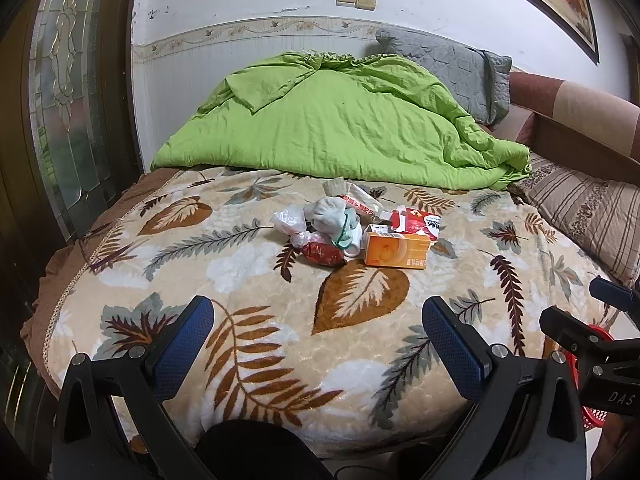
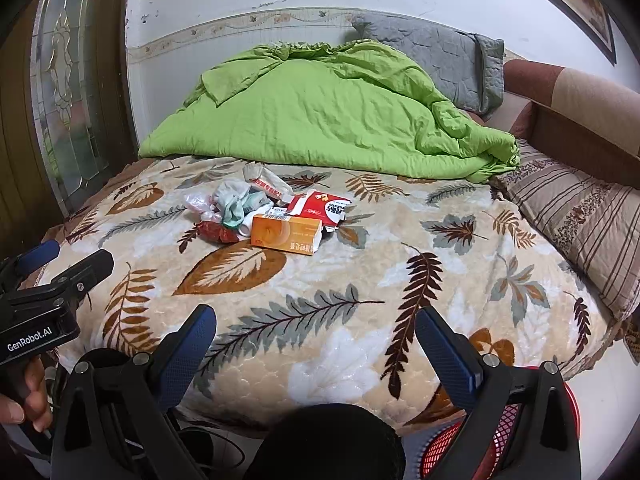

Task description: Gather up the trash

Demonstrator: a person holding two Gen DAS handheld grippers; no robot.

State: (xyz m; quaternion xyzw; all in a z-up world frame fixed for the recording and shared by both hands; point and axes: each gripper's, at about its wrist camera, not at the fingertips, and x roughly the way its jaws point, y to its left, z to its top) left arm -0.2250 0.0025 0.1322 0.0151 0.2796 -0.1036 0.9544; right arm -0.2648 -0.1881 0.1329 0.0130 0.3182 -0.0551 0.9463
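A small heap of trash lies mid-bed on the leaf-print blanket (image 1: 248,280): an orange carton (image 1: 397,251), a torn red and white box (image 1: 418,222), a dark red wrapper (image 1: 323,255), crumpled clear plastic (image 1: 289,220) and pale wadded cloth or paper (image 1: 330,214). The right wrist view has the same orange carton (image 2: 286,234) and red and white box (image 2: 320,206). My left gripper (image 1: 318,312) hovers open over the blanket's near part, well short of the heap. My right gripper (image 2: 316,322) is open too, nothing between its fingers. A red mesh basket (image 2: 504,436) sits low beside the bed.
A rumpled green quilt (image 1: 340,120) covers the far half of the bed, with a grey pillow (image 1: 452,64) behind it and a striped pillow (image 1: 588,216) at right. A dark wooden glass-paned door (image 1: 68,100) stands left. A hand (image 2: 24,396) holds the left gripper.
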